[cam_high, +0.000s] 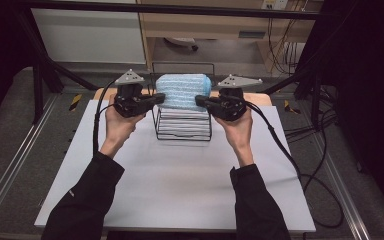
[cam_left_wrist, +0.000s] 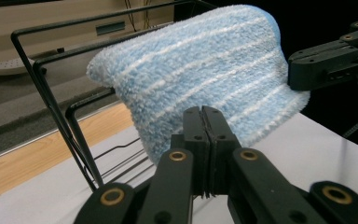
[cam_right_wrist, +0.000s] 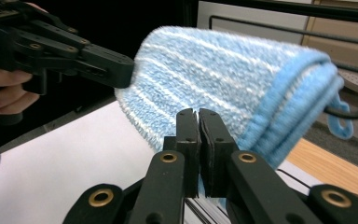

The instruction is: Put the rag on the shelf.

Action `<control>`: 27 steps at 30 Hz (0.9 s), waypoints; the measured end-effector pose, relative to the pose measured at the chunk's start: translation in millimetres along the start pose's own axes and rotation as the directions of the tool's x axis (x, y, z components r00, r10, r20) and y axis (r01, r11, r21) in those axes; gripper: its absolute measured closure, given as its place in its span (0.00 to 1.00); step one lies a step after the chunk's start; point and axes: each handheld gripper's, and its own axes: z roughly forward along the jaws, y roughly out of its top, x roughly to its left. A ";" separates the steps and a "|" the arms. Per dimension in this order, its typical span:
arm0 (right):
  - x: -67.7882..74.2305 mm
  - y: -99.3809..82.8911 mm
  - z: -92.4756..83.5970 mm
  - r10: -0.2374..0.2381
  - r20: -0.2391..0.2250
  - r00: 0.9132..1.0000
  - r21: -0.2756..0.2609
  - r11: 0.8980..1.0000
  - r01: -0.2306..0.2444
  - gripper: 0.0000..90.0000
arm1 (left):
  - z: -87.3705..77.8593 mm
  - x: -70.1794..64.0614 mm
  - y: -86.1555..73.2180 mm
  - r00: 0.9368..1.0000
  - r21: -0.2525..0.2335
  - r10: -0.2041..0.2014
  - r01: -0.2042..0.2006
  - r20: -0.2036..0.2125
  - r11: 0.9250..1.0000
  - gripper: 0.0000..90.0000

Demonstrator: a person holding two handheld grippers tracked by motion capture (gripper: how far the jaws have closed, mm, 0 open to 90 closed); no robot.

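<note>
The folded blue striped towel (cam_high: 185, 91) is draped over the top of the black wire rack (cam_high: 182, 131), pinched at its near edge by the left gripper (cam_left_wrist: 203, 122) and the right gripper (cam_right_wrist: 198, 125), so apparently only release or final straightening is left.

A white table sheet (cam_high: 180, 185) lies on a wooden tabletop (cam_high: 260, 97), black cables (cam_high: 325, 190) trailing right.
</note>
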 end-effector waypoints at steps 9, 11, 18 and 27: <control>-9.0 -14.9 7.2 -0.004 0.045 0.999 -0.018 1.000 0.005 0.97 | 9.9 1.0 -10.9 0.999 0.025 0.015 -0.014 -0.034 1.000 0.98; -10.8 -17.3 9.7 -0.004 0.047 0.999 -0.021 1.000 0.005 0.97 | 12.6 1.7 -11.9 0.999 0.028 0.014 -0.013 -0.041 1.000 0.98; -14.6 -22.0 15.8 -0.002 0.063 0.998 -0.026 1.000 0.004 0.98 | 22.6 5.6 -14.6 0.998 0.011 -0.007 0.008 -0.057 1.000 0.98; -10.8 -21.2 9.3 -0.021 0.044 0.999 -0.036 0.999 0.022 0.88 | 9.5 2.9 -13.1 0.999 -0.017 -0.005 0.005 -0.034 1.000 0.92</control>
